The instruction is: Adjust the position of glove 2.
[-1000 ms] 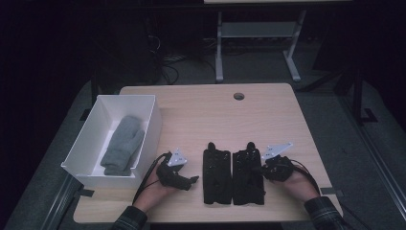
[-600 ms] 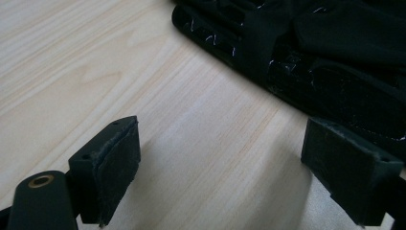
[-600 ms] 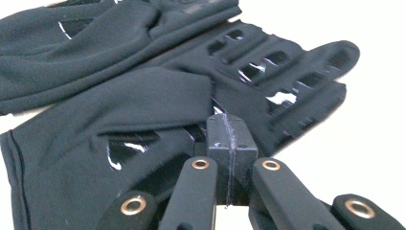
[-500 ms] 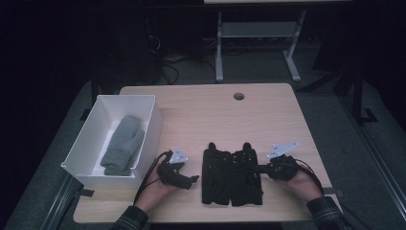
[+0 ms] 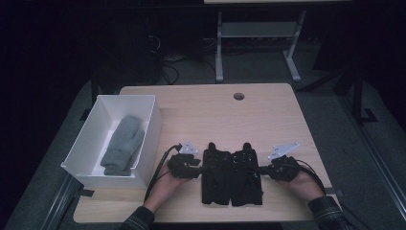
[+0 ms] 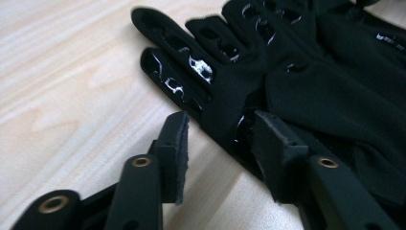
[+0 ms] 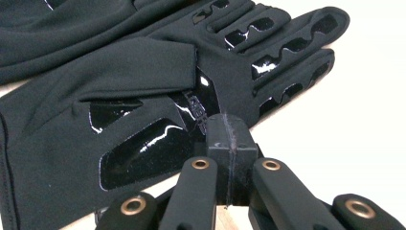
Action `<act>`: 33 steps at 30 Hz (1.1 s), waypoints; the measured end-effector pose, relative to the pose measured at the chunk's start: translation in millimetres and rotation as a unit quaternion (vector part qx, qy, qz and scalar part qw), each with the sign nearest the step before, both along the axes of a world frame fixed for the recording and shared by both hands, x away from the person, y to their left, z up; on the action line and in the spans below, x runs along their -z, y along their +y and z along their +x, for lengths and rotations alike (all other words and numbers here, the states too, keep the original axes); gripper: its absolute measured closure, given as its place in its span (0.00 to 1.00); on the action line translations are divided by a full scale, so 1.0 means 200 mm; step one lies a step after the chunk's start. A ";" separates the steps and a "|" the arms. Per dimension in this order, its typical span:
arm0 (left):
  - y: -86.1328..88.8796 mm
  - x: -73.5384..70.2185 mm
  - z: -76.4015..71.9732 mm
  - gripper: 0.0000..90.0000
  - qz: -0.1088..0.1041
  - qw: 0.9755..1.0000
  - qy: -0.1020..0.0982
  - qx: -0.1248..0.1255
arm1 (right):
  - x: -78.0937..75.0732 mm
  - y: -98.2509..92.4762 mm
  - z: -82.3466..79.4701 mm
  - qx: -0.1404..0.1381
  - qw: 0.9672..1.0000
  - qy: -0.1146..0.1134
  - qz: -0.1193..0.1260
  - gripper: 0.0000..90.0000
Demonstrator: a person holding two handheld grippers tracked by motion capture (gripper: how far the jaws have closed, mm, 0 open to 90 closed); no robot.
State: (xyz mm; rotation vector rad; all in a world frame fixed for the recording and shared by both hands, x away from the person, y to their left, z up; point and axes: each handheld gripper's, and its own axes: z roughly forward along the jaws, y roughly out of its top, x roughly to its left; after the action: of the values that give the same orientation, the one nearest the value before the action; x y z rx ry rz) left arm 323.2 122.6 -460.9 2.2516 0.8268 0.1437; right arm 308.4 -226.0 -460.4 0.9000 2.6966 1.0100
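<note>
Two black gloves (image 5: 232, 176) lie flat side by side, touching, near the front edge of the wooden table (image 5: 215, 110), their fingertips pointing away from the person. Taking the gloves as the landmark, the left gripper (image 5: 197, 167) sits at their left edge and the right gripper (image 5: 261, 169) at their right edge, each held by a hand coming in from the near side.

In the left gripper view, the left gripper's jaws stand partly apart and have just been closing. The edge of the left glove (image 6: 268, 67), just below its outer finger, lies between them; one pad rests against the fabric while the other is clear of it over bare wood, so the glove is not pinched.

In the right gripper view, the right gripper's two pads are pressed flat together at the edge of the right glove (image 7: 143, 96), beside a shiny patch on its palm. Whether any fabric is caught between them cannot be told.

Left of the gloves, well apart, stands a white box (image 5: 143, 139) holding a grey mitten (image 5: 122, 143).
</note>
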 end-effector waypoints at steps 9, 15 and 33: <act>-0.03 0.01 0.00 0.85 -0.011 1.000 0.024 0.000 | 0.01 -0.02 0.01 0.001 1.000 0.010 -0.003 1.00; -0.03 0.01 0.01 0.98 -0.022 0.999 0.042 -0.005 | 0.01 -0.02 0.01 -0.007 1.000 0.014 0.000 1.00; 0.07 -0.08 0.03 0.99 -0.034 0.997 0.059 -0.024 | 0.01 0.02 -0.01 -0.029 0.999 0.015 0.008 1.00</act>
State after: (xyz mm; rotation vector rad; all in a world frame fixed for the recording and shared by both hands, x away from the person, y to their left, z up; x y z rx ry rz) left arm 328.4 136.3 -445.7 2.1943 0.9360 0.0042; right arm 306.4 -222.3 -461.7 0.8514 2.7571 1.0391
